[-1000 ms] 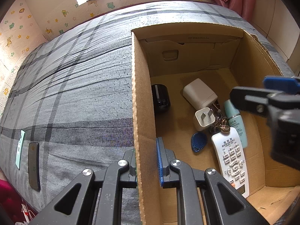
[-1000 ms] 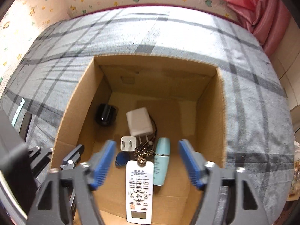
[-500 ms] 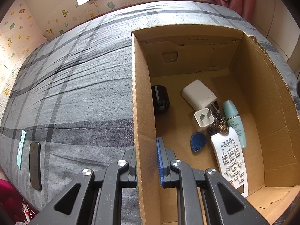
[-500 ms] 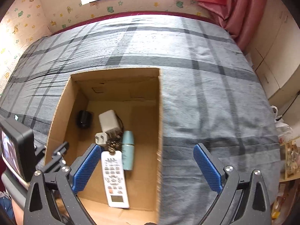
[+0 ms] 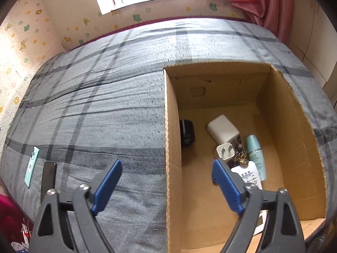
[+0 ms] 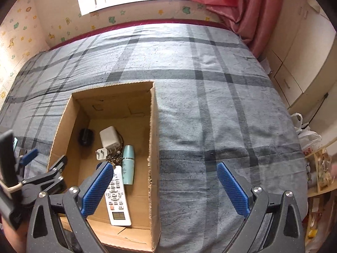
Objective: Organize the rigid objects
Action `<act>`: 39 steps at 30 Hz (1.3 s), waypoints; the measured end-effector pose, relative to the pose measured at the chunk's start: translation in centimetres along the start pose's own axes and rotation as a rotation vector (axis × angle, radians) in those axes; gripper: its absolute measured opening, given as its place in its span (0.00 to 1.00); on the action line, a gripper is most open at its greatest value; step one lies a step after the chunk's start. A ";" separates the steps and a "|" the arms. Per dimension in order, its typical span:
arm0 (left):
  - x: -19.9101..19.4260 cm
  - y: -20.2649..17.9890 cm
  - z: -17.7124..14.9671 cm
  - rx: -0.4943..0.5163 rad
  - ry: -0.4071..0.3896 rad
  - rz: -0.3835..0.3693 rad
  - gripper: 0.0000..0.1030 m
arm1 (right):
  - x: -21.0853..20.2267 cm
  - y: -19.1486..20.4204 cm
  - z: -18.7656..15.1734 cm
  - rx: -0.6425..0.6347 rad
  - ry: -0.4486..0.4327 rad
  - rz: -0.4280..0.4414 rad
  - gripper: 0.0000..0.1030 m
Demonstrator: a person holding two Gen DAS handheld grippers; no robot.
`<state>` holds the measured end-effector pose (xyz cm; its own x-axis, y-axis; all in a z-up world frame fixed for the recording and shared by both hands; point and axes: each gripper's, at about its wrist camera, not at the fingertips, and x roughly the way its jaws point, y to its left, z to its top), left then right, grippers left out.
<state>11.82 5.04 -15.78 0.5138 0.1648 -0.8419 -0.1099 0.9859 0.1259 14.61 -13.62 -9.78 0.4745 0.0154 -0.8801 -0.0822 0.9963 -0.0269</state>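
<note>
- Two handheld grippers over an open brown cardboard box (image 6: pixel 154 147) that sits on a bed with a grey plaid cover (image 6: pixel 210 105).
- Left gripper (image 5: pixel 166 181): black arms, blue ribbed pads; jaws opening, already spread wide. The box's left wall stands between the pads, touching neither. One pad over the bedcover, the other over the box interior.
- Right gripper (image 6: pixel 166 187): jaws wide apart, nothing gripped. The box's right wall runs up between the pads; left pad over the box floor, right pad over the bedcover.
- Box contents, all on the floor of the box:
- Black rounded case (image 5: pixel 186 132) against the left wall, apart from the rest.
- White square charger block (image 5: pixel 223 129) near the middle.
- Small white two-prong plug adapter (image 5: pixel 225 152) just below the block, touching it or nearly so.
- Gold-coloured keychain cluster (image 5: pixel 242 158) between adapter and remote.
- Pale teal cylindrical bottle (image 6: pixel 128 164) lying flat, right of the cluster.
- White remote control with grey buttons (image 6: pixel 117 198) lying flat along the bottle, nearest the box's front end.
- Outside the box, seen from the left wrist: a mint-green flat card-like item (image 5: pixel 31 166) and a dark slim phone-like slab (image 5: pixel 48 179), side by side on the bedcover near its left edge.
- Pink curtain (image 6: pixel 242 10) at the far right corner.
</note>
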 end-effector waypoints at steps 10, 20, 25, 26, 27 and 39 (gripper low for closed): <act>-6.2 -0.4 -0.7 -0.053 -0.056 -0.021 1.00 | -2.8 -1.1 -0.7 -0.004 -0.031 -0.002 0.98; -10.8 -1.9 -2.3 -0.048 -0.068 -0.011 1.00 | -6.6 -2.0 -2.1 -0.022 -0.071 0.008 0.98; -12.6 -3.0 -3.2 -0.041 -0.074 0.010 1.00 | -8.0 -2.4 -2.9 -0.031 -0.096 -0.007 0.98; -12.9 -3.1 -3.3 -0.047 -0.079 0.009 1.00 | -8.2 -2.6 -3.1 -0.030 -0.099 -0.011 0.98; -13.2 -3.2 -3.4 -0.051 -0.082 0.007 1.00 | -8.4 -2.6 -3.2 -0.028 -0.102 -0.013 0.98; -16.3 -5.0 -4.4 -0.009 -0.123 -0.010 1.00 | -10.4 -3.3 -5.2 -0.023 -0.139 -0.028 0.98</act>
<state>0.26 -2.69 -4.94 0.6157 0.1576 -0.7720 -0.1117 0.9874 0.1125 5.40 -17.54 -2.94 0.5933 0.0006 -0.8050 -0.0866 0.9942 -0.0632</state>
